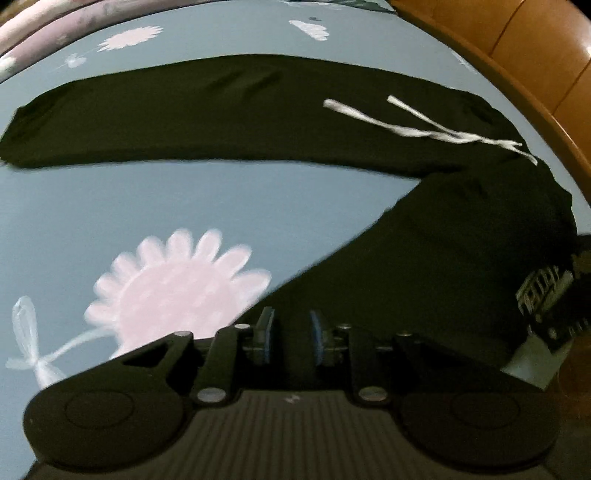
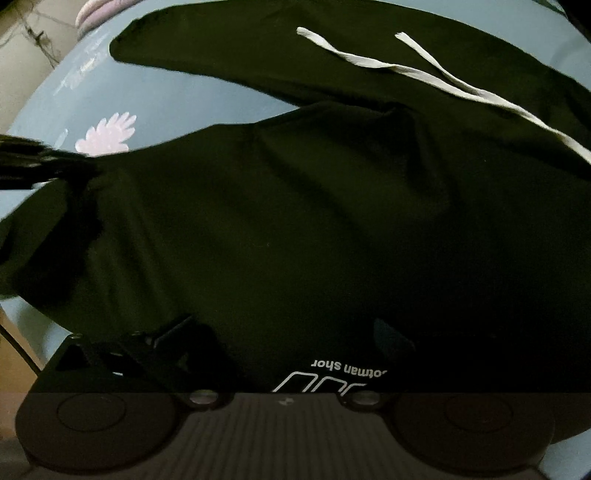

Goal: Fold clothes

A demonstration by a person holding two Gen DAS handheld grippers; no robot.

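A pair of black trousers [image 1: 229, 110] with a white drawstring [image 1: 424, 129] lies on a blue flowered sheet [image 1: 110, 206]. One leg lies flat across the far side; the other leg [image 1: 424, 266] is lifted toward me. My left gripper [image 1: 291, 332] is shut on that leg's edge, its blue pads [image 1: 317, 332] pinching black cloth. In the right wrist view the trousers [image 2: 295, 221] drape over my right gripper, hiding its fingers; a white printed logo [image 2: 332, 373] shows near the base. The left gripper [image 2: 33, 162] shows at the left edge there.
A wooden bed frame [image 1: 535, 74] runs along the right side. A pink flower print [image 1: 177, 291] marks the sheet near my left gripper. Pillows or bedding [image 1: 48, 26] lie at the far left. A wall [image 2: 22, 74] shows beyond the bed.
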